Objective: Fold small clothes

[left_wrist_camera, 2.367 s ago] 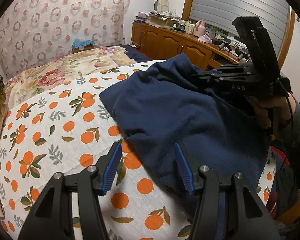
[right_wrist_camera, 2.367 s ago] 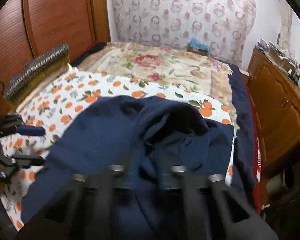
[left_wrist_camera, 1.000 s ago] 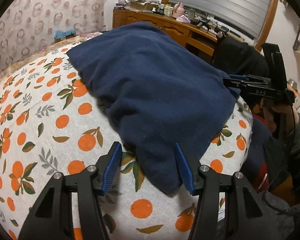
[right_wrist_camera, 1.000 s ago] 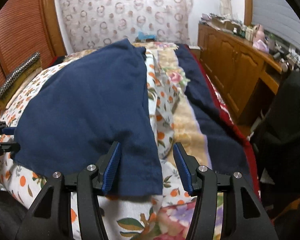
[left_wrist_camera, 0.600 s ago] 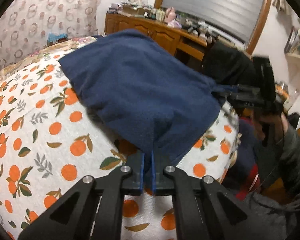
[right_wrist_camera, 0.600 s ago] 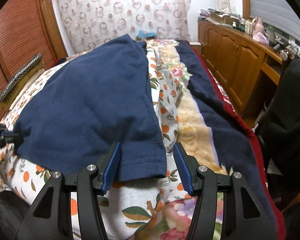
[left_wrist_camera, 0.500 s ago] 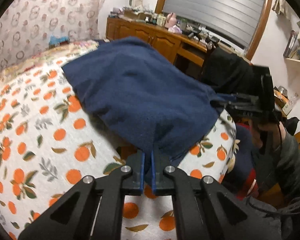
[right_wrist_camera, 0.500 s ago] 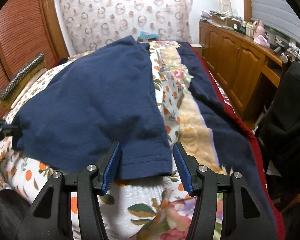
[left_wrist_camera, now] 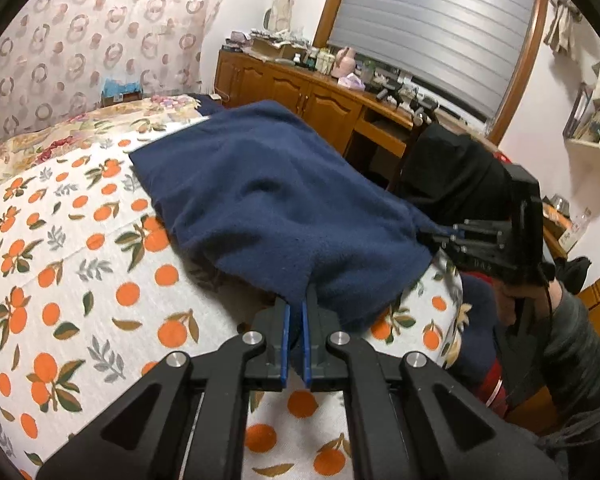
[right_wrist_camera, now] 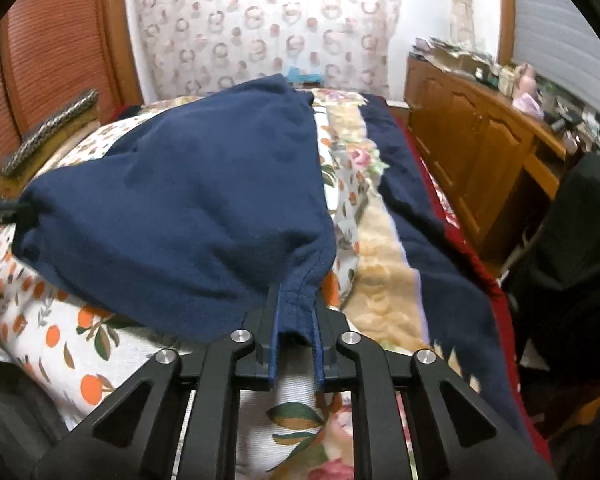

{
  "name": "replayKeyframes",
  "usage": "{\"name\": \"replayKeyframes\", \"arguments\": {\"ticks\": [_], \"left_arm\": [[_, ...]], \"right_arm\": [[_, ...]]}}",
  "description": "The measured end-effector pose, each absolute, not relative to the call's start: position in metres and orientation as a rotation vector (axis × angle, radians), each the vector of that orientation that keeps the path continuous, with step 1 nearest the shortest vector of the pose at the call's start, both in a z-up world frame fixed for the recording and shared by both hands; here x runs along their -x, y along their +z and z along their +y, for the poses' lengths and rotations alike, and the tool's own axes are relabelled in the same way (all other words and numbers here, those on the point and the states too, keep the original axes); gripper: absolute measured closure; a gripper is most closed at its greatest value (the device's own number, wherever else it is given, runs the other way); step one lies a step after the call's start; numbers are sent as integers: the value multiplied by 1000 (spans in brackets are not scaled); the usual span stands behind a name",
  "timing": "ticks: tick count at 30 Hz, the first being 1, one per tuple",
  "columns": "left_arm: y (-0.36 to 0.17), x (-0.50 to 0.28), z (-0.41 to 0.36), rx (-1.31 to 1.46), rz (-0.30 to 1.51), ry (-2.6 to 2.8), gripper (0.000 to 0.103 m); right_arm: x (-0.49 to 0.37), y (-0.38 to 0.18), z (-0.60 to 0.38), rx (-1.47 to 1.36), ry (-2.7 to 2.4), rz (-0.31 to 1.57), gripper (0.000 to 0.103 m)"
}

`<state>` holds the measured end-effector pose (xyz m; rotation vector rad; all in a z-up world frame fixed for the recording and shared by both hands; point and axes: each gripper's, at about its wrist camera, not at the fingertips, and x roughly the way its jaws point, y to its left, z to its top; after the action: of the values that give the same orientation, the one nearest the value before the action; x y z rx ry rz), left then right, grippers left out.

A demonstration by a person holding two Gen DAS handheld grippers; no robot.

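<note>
A navy blue garment (left_wrist_camera: 268,200) lies on the bed, lifted along its near edge. My left gripper (left_wrist_camera: 295,308) is shut on one near corner of it. My right gripper (right_wrist_camera: 296,300) is shut on the other near corner, with the hem bunched between its blue pads. In the left wrist view the right gripper (left_wrist_camera: 432,236) shows at the right, pinching the cloth. In the right wrist view the garment (right_wrist_camera: 188,204) spans from my fingers to the left gripper (right_wrist_camera: 18,210) at the far left edge.
The bed has an orange-print sheet (left_wrist_camera: 60,264) and a floral blanket (right_wrist_camera: 384,248) with a navy band. A wooden cabinet (left_wrist_camera: 300,100) with clutter stands along the wall. A chair draped in black cloth (left_wrist_camera: 452,172) stands beside the bed. A patterned curtain (right_wrist_camera: 260,20) hangs behind.
My right gripper has shut on the garment's hem; it was open half a second ago. My left gripper shut on its corner shortly before. Both corners are now raised off the sheet.
</note>
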<state>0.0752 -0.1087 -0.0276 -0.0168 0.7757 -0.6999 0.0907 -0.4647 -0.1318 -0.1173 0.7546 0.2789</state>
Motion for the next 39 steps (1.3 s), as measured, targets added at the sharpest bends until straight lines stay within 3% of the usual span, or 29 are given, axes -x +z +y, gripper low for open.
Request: {"name": "replayKeyframes", "arguments": {"ticks": [9,17,27,30,33,37,39], "left_arm": [[7,-108,-100,86,696,-695,102],[30,-176,-87,108,656,-606,102],[-2,-252,-69,167,764,-511,99],[-1,-257,-67,154,760,-517,89],[5,-256,-62,131,721,-488,57],[9,-256,-56,133,708,-501,54],[3,-259,-57,120,731,-496,54]], "right_arm": [[-109,-81,-472,97,323,627,97],[-181,-33,-447,164,350,514,97],[-300,-36,-404,192,394,551,97],[-328,-50,-400,197,390,600,97],[-347,-62,-398,203,383,643,96],[-362,-69,-398,199,348,665,91],[-366,-67,-400,185,319,662,76]]}}
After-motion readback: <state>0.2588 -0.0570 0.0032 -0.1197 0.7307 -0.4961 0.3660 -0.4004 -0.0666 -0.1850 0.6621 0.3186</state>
